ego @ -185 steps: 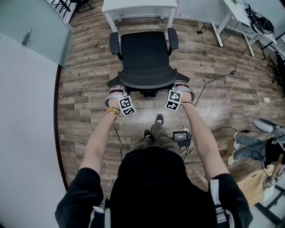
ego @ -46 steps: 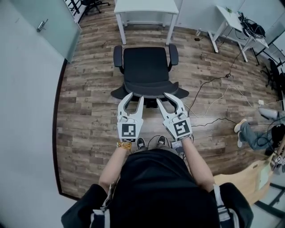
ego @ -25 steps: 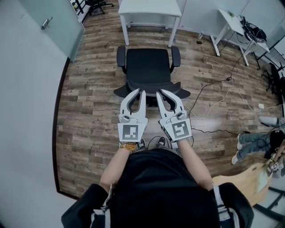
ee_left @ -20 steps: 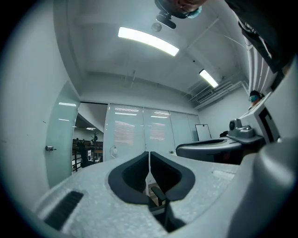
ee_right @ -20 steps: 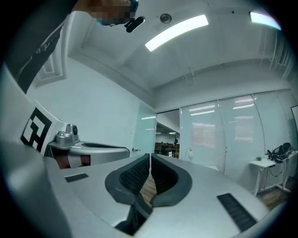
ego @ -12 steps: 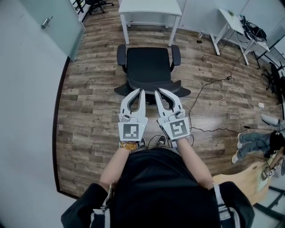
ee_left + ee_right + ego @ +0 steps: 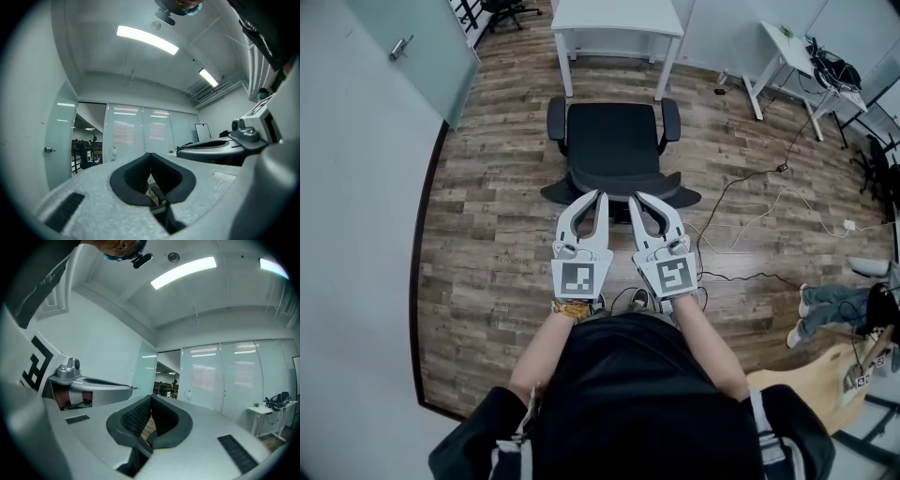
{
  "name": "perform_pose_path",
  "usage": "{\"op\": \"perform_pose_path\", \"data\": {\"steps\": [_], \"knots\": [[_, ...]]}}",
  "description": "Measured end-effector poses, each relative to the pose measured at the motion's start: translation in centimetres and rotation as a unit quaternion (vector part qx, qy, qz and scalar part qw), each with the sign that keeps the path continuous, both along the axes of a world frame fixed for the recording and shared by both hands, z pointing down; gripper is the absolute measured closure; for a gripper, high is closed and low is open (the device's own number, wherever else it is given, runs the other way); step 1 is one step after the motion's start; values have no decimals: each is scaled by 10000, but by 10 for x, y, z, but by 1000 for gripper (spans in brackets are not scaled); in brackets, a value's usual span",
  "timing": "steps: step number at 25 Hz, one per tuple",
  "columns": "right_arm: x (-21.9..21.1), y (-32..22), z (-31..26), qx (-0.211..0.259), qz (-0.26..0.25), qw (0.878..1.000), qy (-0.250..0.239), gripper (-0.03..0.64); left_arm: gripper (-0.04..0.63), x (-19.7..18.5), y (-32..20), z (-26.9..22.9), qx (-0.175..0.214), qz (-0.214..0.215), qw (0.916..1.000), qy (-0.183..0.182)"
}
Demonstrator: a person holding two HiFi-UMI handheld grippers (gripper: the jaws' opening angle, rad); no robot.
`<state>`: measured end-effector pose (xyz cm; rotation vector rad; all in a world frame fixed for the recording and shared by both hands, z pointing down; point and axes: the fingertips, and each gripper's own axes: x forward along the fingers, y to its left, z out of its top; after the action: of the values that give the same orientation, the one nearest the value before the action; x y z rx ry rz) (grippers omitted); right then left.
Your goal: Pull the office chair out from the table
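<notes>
The black office chair (image 7: 614, 136) stands on the wood floor, its backrest toward me, with a strip of floor between it and the white table (image 7: 619, 17). My left gripper (image 7: 601, 194) and right gripper (image 7: 634, 197) are held side by side, level, just on my side of the backrest, touching nothing. Both are shut and empty. The left gripper (image 7: 150, 153) shows its dark pads meeting in its own view. The right gripper (image 7: 151, 397) has just been closing, with nothing between its jaws.
Cables (image 7: 750, 216) trail over the floor at the right. A second white desk (image 7: 787, 42) stands at the back right, a glass door (image 7: 403, 56) at the left. Another person's legs (image 7: 825, 305) show at the right edge, beside a wooden piece (image 7: 825, 394).
Both grippers have let go of the chair's backrest and drawn back toward me. Their jaws, open earlier, have closed. The chair stands farther from the table than at first.
</notes>
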<state>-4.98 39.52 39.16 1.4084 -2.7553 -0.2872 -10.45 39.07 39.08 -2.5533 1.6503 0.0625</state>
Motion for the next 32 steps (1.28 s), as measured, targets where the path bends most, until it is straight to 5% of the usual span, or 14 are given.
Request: {"op": "perform_pose_path", "data": {"steps": [22, 32], "knots": [[8, -11, 15, -138, 112, 9997, 181, 611, 577, 7, -11, 10, -41, 142, 9998, 94], [5, -23, 31, -422, 269, 9986, 187, 611, 577, -6, -19, 27, -203, 131, 9996, -134]]}}
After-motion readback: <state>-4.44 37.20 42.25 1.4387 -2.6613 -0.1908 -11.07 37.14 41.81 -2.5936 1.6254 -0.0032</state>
